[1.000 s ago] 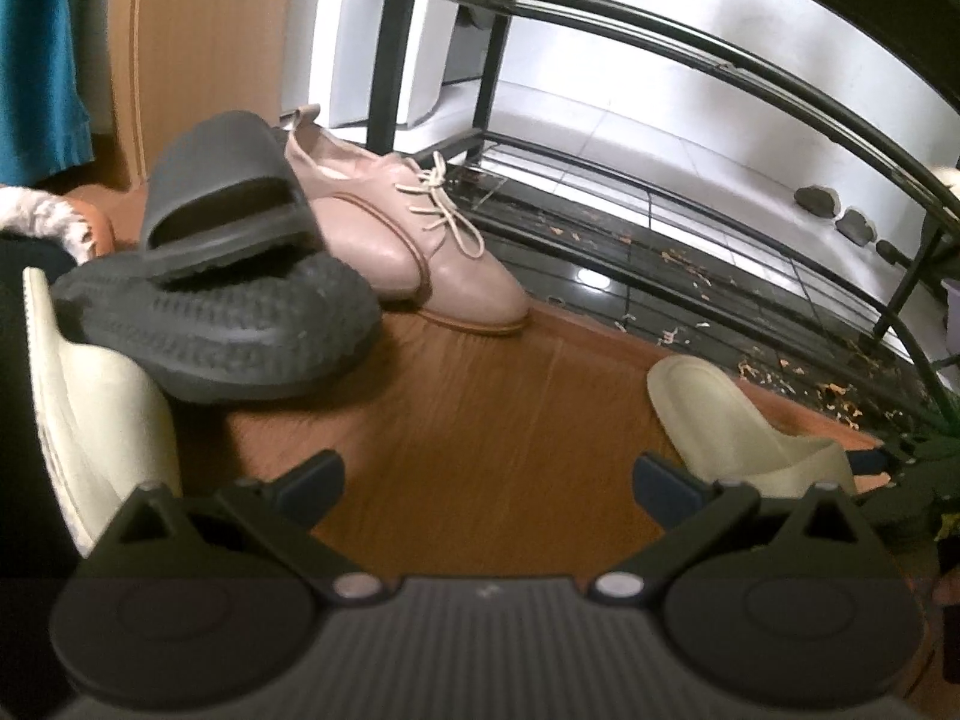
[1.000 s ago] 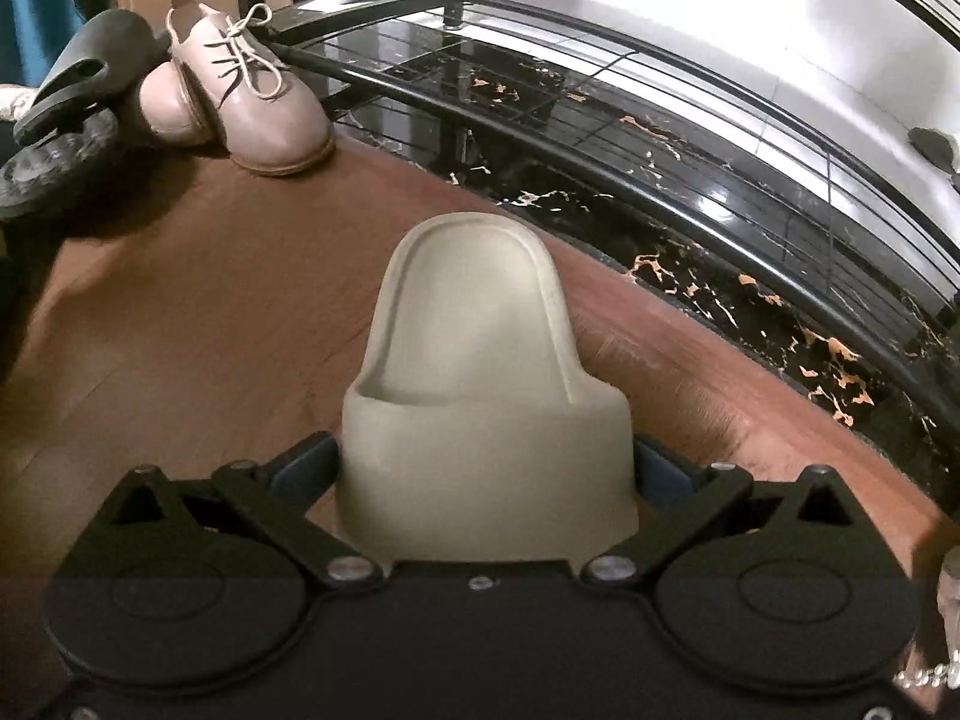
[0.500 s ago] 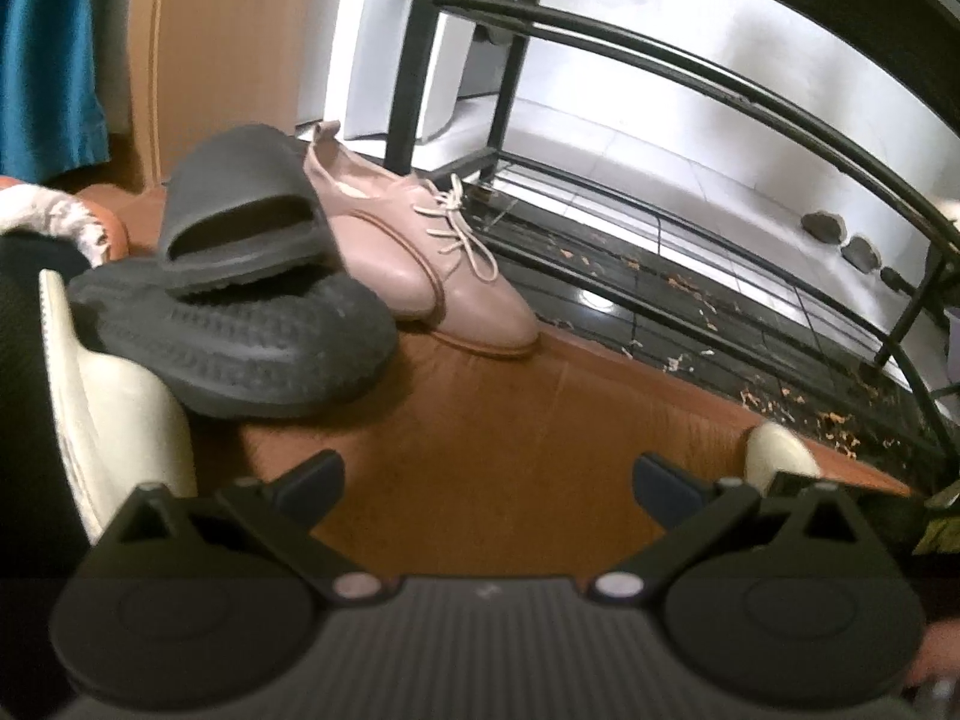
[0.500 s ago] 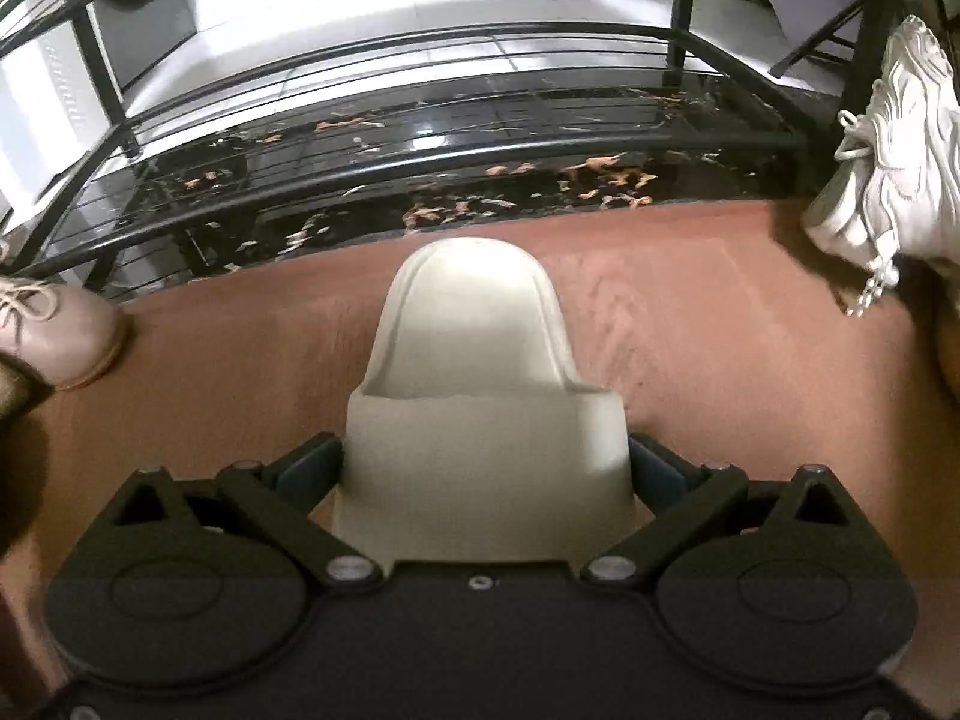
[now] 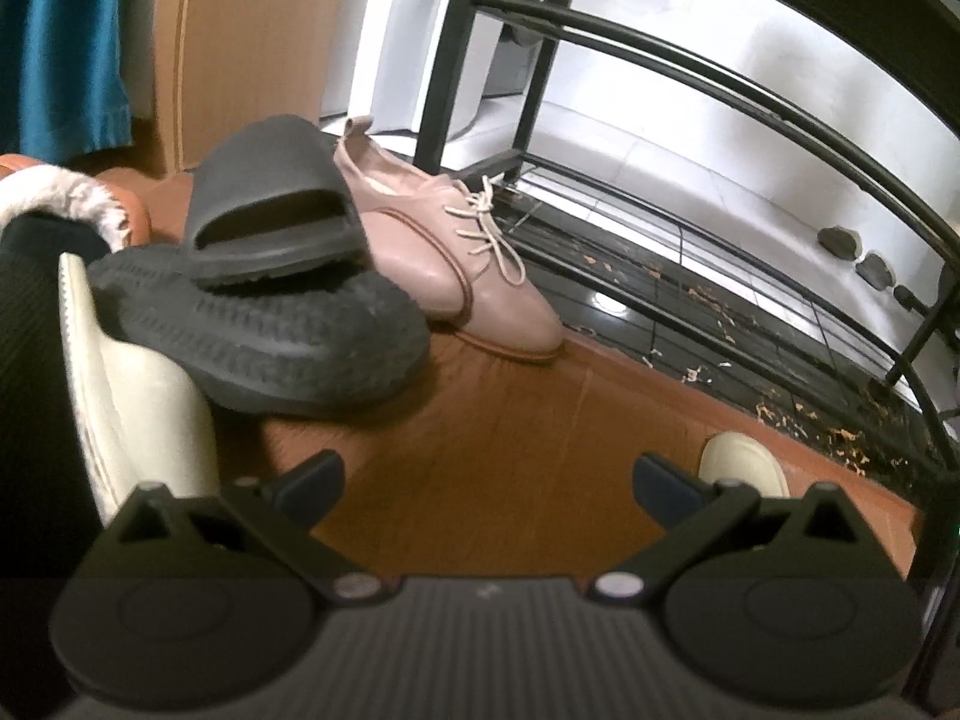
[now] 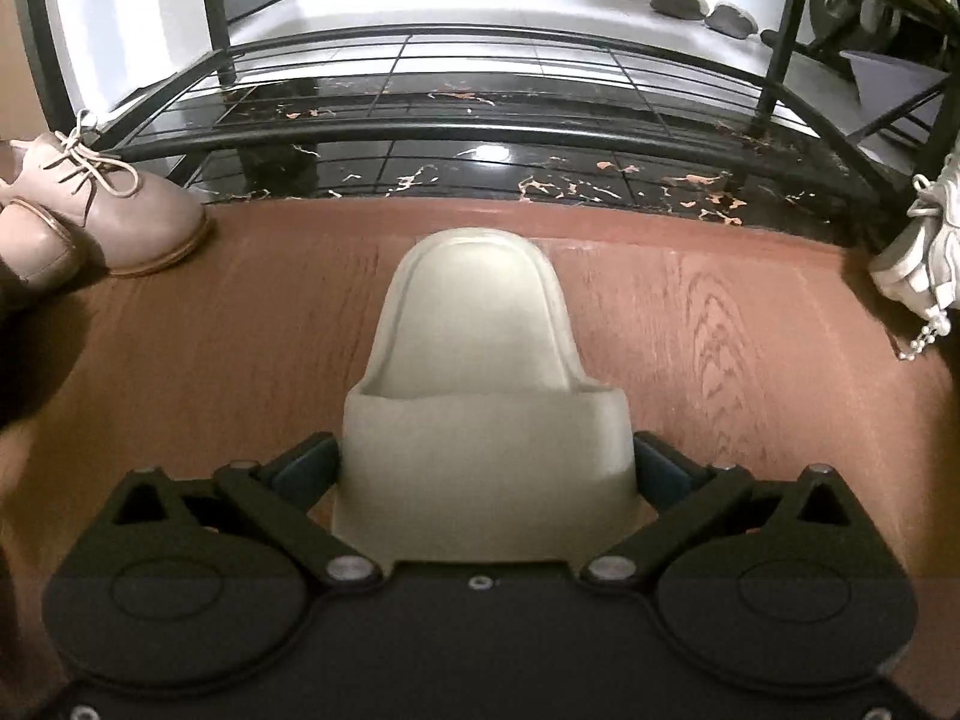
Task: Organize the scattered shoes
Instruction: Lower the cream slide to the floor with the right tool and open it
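My right gripper [image 6: 485,468] is shut on a cream slipper [image 6: 480,360], heel pointing toward the black shoe rack [image 6: 480,132]. The slipper's tip also shows in the left wrist view [image 5: 744,465]. My left gripper [image 5: 489,480] is open and empty above the wood floor. Ahead of it lie two dark grey slippers [image 5: 270,300], one stacked on the other upturned, and a pink lace-up shoe [image 5: 456,264]. A second cream slipper [image 5: 132,402] stands on edge at the left. The pink pair also shows in the right wrist view [image 6: 102,210].
A white sneaker [image 6: 924,252] with a bead chain lies at the right edge. A fur-trimmed orange shoe [image 5: 72,204] sits far left. Grey slippers [image 6: 702,6] lie on white tiles beyond the rack. A wooden panel [image 5: 240,48] stands at the back left.
My right gripper has swung the cream slipper round from pointing left toward the pink shoes to facing the rack squarely. The left view has shifted closer to the dark slippers.
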Demonstrator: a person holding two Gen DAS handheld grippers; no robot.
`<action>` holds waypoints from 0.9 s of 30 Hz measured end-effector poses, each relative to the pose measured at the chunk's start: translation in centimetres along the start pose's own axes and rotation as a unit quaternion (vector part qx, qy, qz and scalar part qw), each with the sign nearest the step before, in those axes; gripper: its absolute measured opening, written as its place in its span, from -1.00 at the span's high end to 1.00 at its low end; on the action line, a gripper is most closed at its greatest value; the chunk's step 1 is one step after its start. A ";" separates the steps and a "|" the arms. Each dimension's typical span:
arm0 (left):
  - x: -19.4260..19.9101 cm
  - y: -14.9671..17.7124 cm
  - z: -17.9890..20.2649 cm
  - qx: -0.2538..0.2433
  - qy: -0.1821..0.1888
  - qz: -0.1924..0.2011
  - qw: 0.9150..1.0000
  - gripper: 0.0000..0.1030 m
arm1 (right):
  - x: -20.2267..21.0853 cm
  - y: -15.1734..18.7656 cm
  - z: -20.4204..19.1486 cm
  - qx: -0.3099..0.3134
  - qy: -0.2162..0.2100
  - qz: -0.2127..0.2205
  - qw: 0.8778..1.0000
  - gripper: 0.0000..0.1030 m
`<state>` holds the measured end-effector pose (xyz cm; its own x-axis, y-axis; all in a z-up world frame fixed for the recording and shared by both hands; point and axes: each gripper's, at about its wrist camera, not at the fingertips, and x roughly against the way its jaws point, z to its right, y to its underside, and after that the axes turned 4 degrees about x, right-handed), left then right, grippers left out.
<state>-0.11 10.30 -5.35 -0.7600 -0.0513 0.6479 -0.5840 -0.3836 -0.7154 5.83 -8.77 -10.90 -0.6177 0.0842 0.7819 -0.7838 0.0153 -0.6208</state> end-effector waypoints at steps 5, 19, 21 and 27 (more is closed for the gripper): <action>0.2 0.0 0.1 -0.008 -0.009 0.009 1.000 -0.99 | 2.5 -0.4 0.7 -0.020 0.001 0.024 1.000 -1.00; 2.7 -0.7 -3.2 0.042 -0.144 0.075 0.986 -0.99 | 10.9 -3.7 3.9 -0.115 -0.074 0.109 0.985 -1.00; 3.8 -1.0 -3.6 0.051 -0.176 0.108 0.977 -0.99 | 10.5 -3.5 4.0 -0.115 -0.071 0.098 0.986 -1.00; 1.9 -1.4 -4.7 0.052 -0.191 0.074 0.977 -0.99 | 9.2 -2.7 4.1 -0.124 -0.064 0.060 0.988 -1.00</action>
<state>-2.06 15.08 -4.37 -0.6608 -0.4464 0.6034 -0.4273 -0.4371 -0.7914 1.98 -12.10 -1.84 -0.7211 -0.0269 0.6923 -0.6743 0.2570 -0.6923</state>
